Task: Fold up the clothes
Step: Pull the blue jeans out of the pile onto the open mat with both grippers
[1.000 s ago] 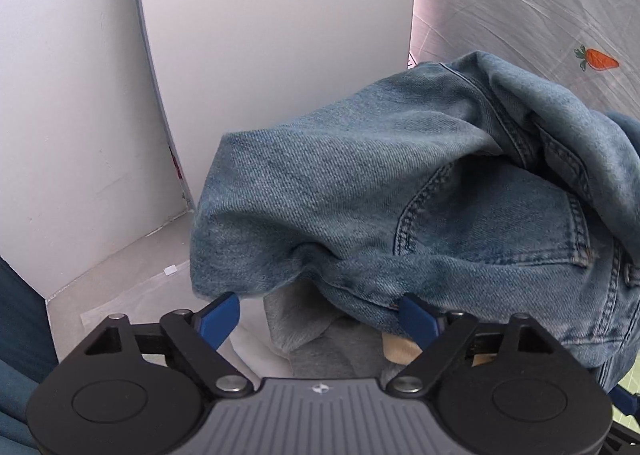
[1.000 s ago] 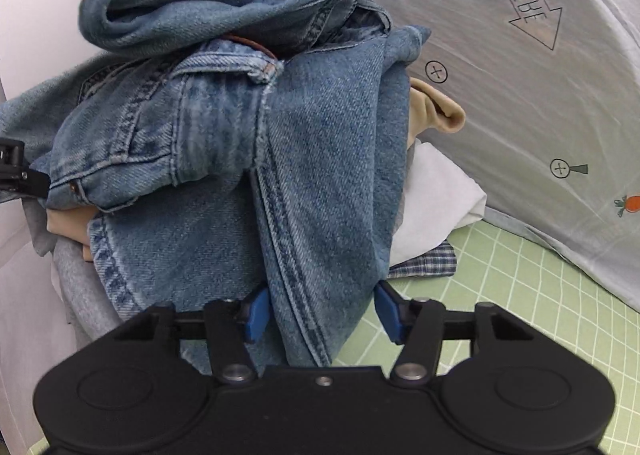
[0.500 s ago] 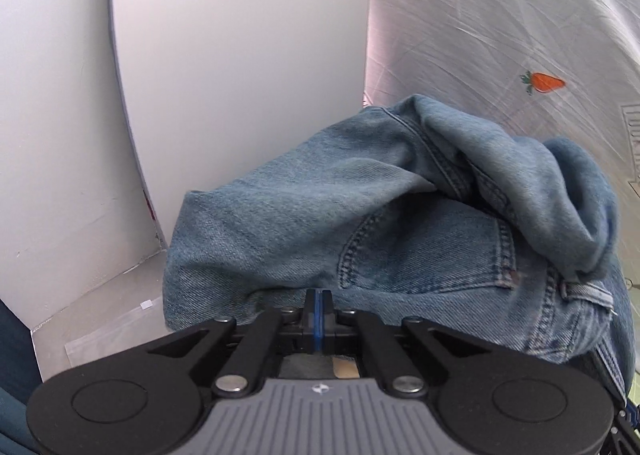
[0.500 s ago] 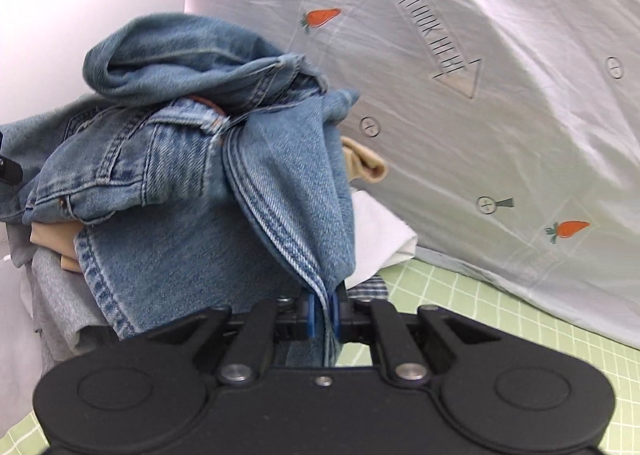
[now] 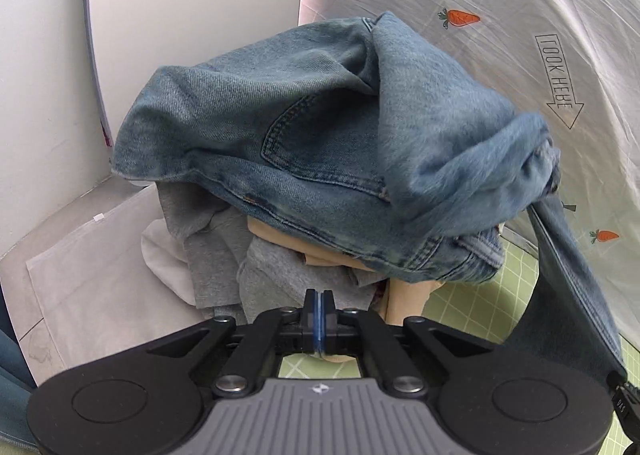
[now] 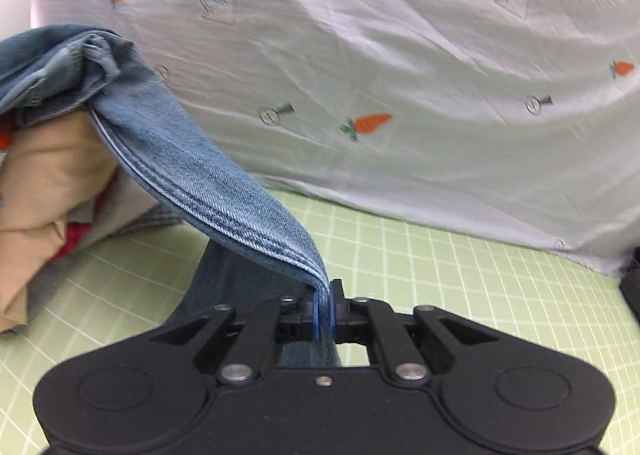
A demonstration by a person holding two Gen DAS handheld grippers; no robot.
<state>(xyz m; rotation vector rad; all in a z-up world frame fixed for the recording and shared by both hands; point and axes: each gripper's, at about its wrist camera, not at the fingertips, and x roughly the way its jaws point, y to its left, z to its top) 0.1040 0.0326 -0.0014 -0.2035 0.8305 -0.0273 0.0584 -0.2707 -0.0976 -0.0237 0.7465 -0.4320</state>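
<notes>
The left gripper point(image 5: 319, 319) is clenched with nothing visibly between its blue pads; just ahead of it sits a heap of unfolded laundry, with a crumpled grey knit garment point(image 5: 276, 275) and a beige cloth point(image 5: 404, 295) nearest. On top lie the faded blue denim jeans point(image 5: 320, 143), bunched. To the right, one leg of them stretches taut down to the right gripper point(image 6: 323, 313), which pinches its seamed edge just above the pale green gridded mat point(image 6: 460, 267). Folding looks barely begun: the jeans are only partly drawn off the pile, nothing lies flat, and the other garments wait.
</notes>
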